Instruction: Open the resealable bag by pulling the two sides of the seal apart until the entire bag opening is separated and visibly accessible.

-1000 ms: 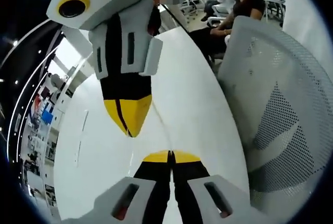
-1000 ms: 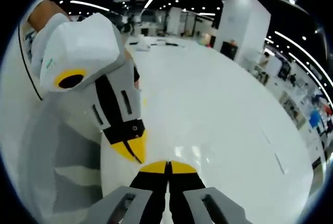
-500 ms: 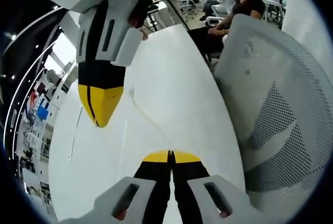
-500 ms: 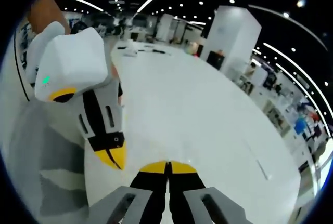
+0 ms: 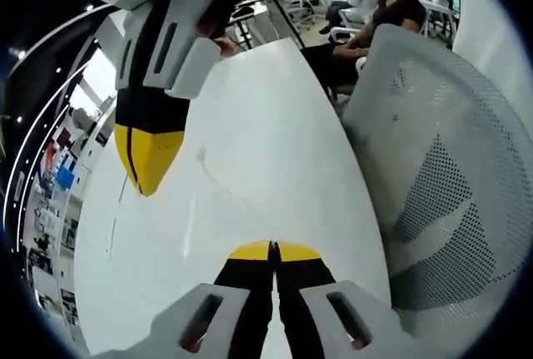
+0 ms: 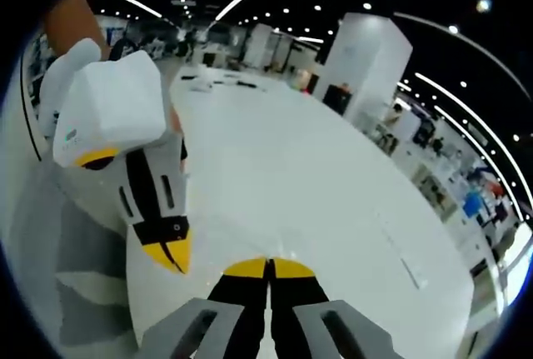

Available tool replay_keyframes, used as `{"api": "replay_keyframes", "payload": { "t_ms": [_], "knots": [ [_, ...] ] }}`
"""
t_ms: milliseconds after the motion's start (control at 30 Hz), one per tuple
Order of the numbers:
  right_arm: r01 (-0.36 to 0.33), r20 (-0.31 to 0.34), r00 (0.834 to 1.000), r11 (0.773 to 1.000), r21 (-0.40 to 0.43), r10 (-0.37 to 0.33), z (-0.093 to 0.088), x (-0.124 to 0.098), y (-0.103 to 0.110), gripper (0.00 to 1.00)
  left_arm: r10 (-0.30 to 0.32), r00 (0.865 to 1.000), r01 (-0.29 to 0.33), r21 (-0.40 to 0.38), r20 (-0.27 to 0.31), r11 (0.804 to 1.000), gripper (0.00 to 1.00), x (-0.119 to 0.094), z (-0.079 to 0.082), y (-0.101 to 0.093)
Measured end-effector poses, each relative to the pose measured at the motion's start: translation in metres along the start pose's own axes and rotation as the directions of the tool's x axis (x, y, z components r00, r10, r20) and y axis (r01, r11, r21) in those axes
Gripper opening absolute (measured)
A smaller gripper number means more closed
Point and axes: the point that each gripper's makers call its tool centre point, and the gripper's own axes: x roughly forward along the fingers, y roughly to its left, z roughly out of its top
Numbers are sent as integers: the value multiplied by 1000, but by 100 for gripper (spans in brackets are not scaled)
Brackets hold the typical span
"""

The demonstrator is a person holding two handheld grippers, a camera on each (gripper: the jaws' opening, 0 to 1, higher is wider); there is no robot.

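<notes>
In the left gripper view the left claw (image 5: 272, 247) rises from the bottom edge with its two yellow tips pressed together, only a thin seam between them. The right claw (image 5: 146, 182) comes in from the upper left, pointing down, up and to the left of the left claw and apart from it. Its yellow tips also look closed.

The bag (image 5: 225, 182) is clear and hard to make out against the white table (image 5: 283, 101). It shows as little more than a faint creased line running from just below the right claw's tip down toward the left claw's tips. Whether either claw is clamped on it cannot be told. To the right of the left claw stands a white mesh chair (image 5: 450, 176), and beyond it, at the far end of the table, people (image 5: 366, 5) sit.

In the right gripper view the right claw (image 6: 268, 264) is at the bottom, tips together. The left claw (image 6: 170, 256) hangs just to its left, its closed tip at about the same height and close by, not touching. The table (image 6: 333, 201) stretches away ahead of both, with a white pillar (image 6: 366, 55) past its far side.
</notes>
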Motion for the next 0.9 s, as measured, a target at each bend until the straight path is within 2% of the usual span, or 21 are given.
{"api": "replay_keyframes", "payload": {
  "t_ms": [467,533,733,800,900],
  "knots": [
    [11,5,1000,1000,17,-11,-2,3,-3,0,-4,1000,4,-3,-16,1000,0,0,-4,-1],
    [3,4,1000,1000,28,-3,-3,4,-2,0,35,999,-34,45,-21,998,0,0,-6,5],
    [-16,-5,1000,999,33,16,-5,7,-2,0,58,998,-58,27,-19,998,0,1,-9,12],
    [-17,-8,1000,999,33,18,-6,8,-2,0,85,996,-84,46,-17,995,4,2,-8,18],
    [-24,-17,1000,999,27,24,-9,11,-1,0,91,996,-90,32,-14,995,8,2,-7,21]
  ]
}}
